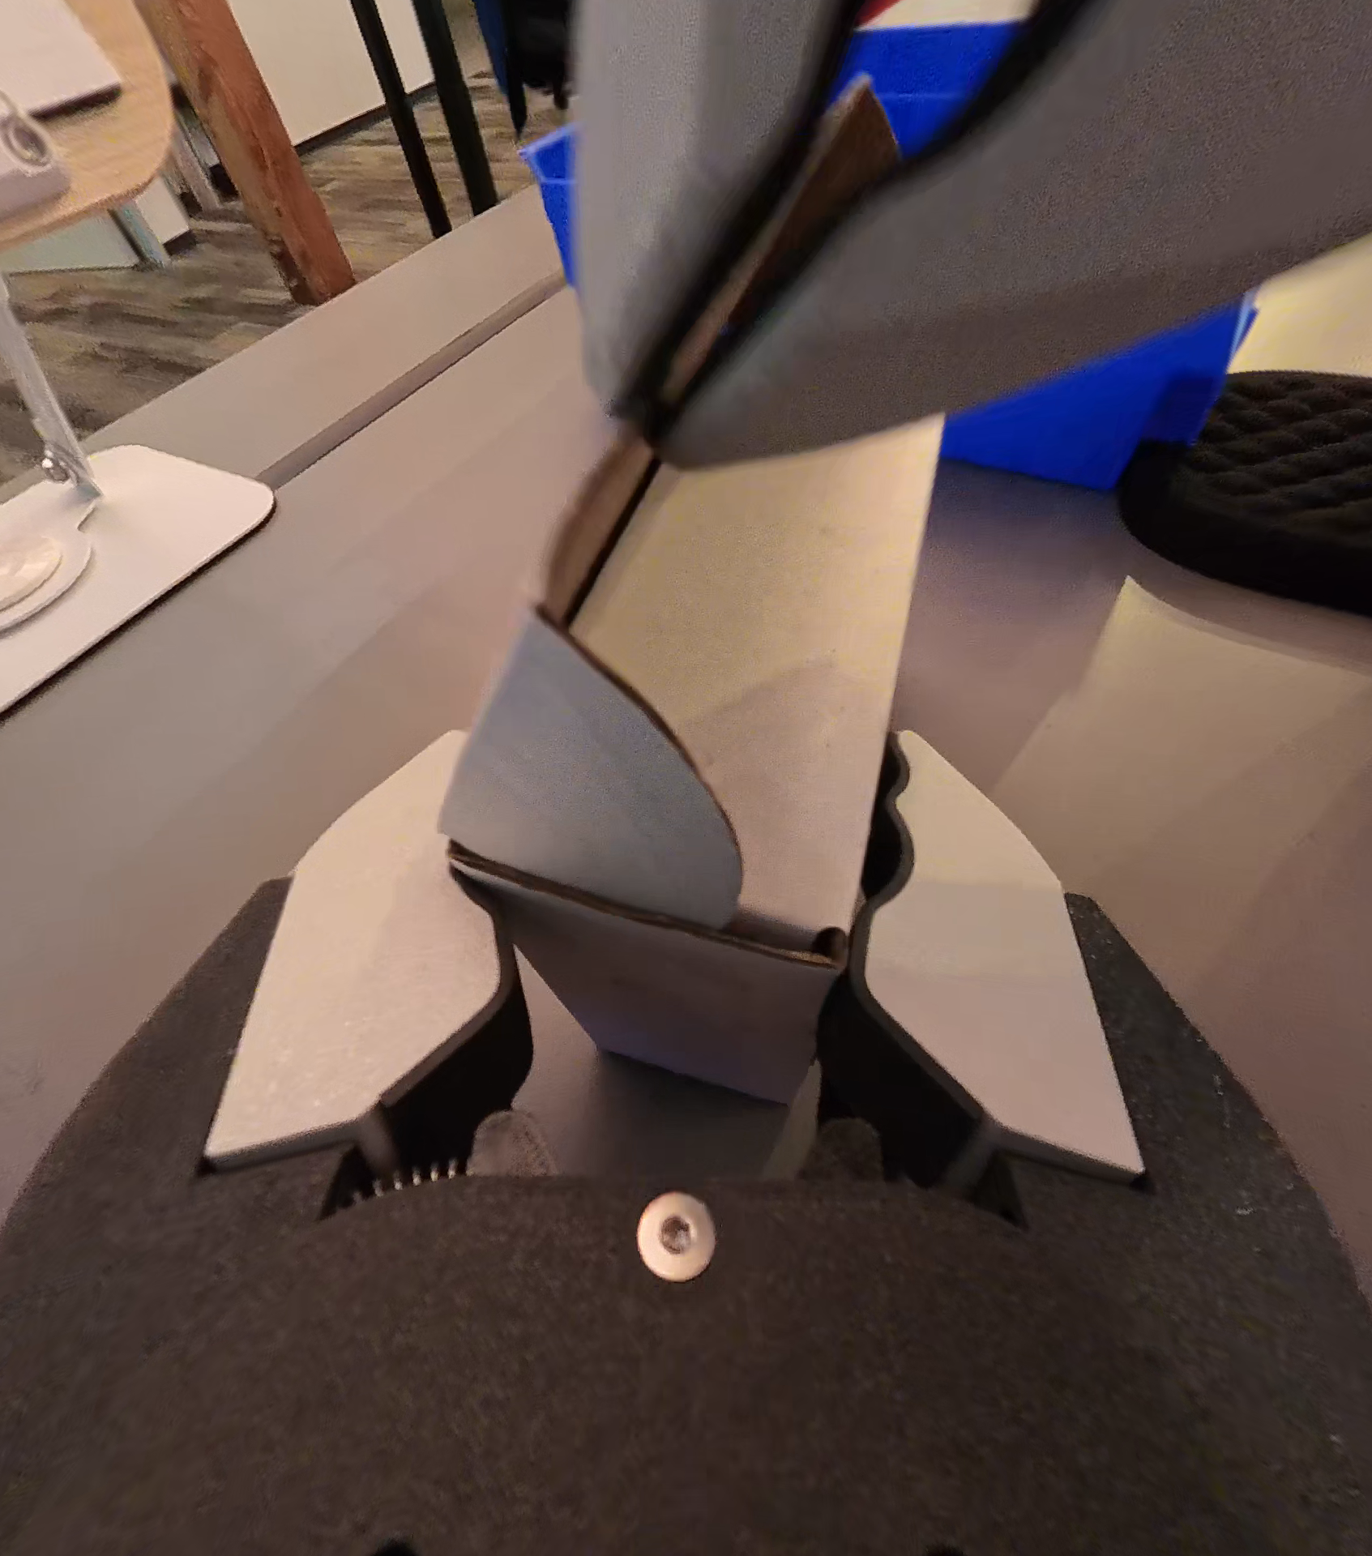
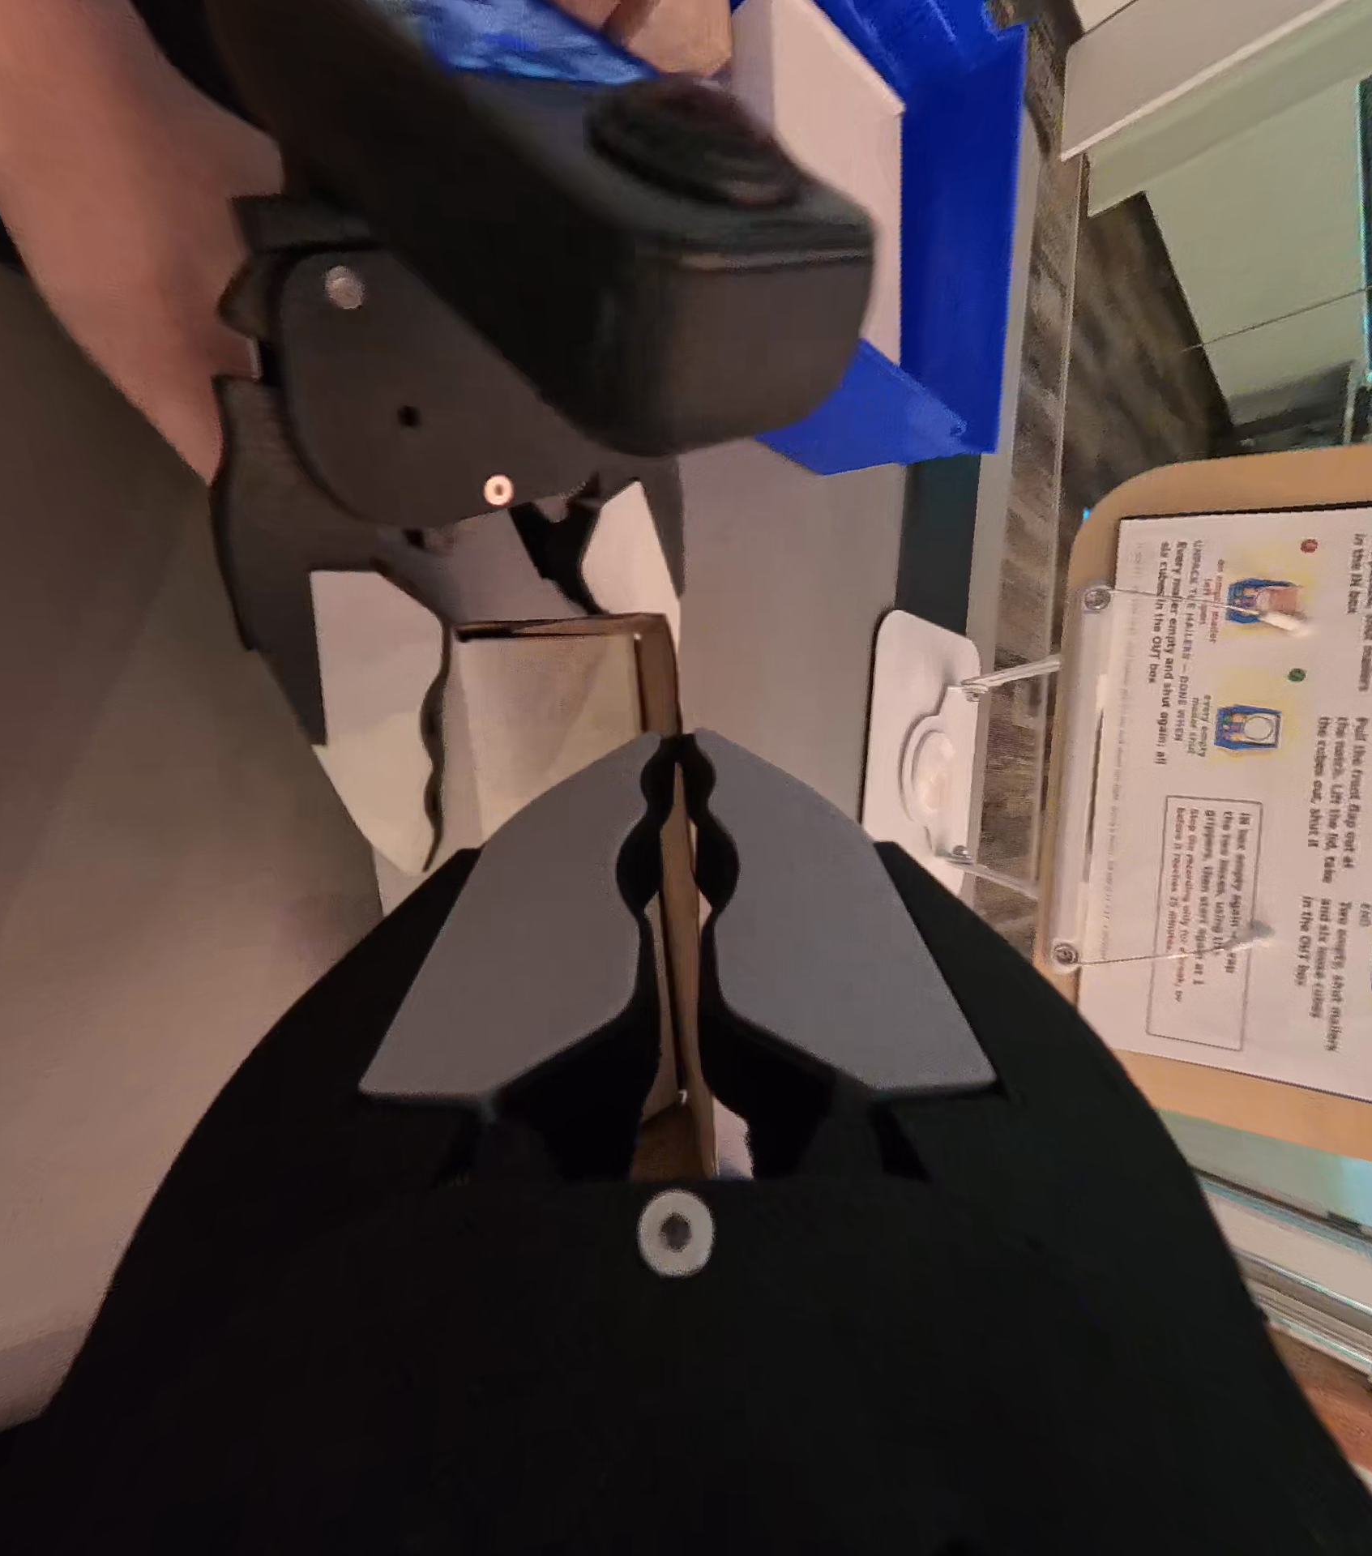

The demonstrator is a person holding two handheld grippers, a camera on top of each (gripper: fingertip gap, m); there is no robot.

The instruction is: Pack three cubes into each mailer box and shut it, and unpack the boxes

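Note:
A white mailer box (image 1: 750, 674) stands on the grey table (image 1: 202, 800), and its brown inside shows. My left gripper (image 1: 678, 758) is shut on the box's near corner, with a curved side flap (image 1: 581, 783) between the fingers. My right gripper (image 2: 678, 745) is shut on the edge of the box's cardboard lid flap (image 2: 678, 926) and holds it up. In the left wrist view the right gripper (image 1: 640, 421) comes in from above with the flap (image 1: 842, 143) in it. In the right wrist view the left gripper (image 2: 497, 657) sits on the box (image 2: 539, 699). No cubes show.
A blue bin (image 1: 1086, 396) stands just behind the box and also shows in the right wrist view (image 2: 960, 210). A black round mat (image 1: 1322, 488) lies at the right. A white stand base (image 1: 76, 539) holds an instruction sheet (image 2: 1255, 800). A person's hand (image 2: 160, 253) holds the left gripper. The tips of one gripper are about 8 centimetres away from the tips of the other.

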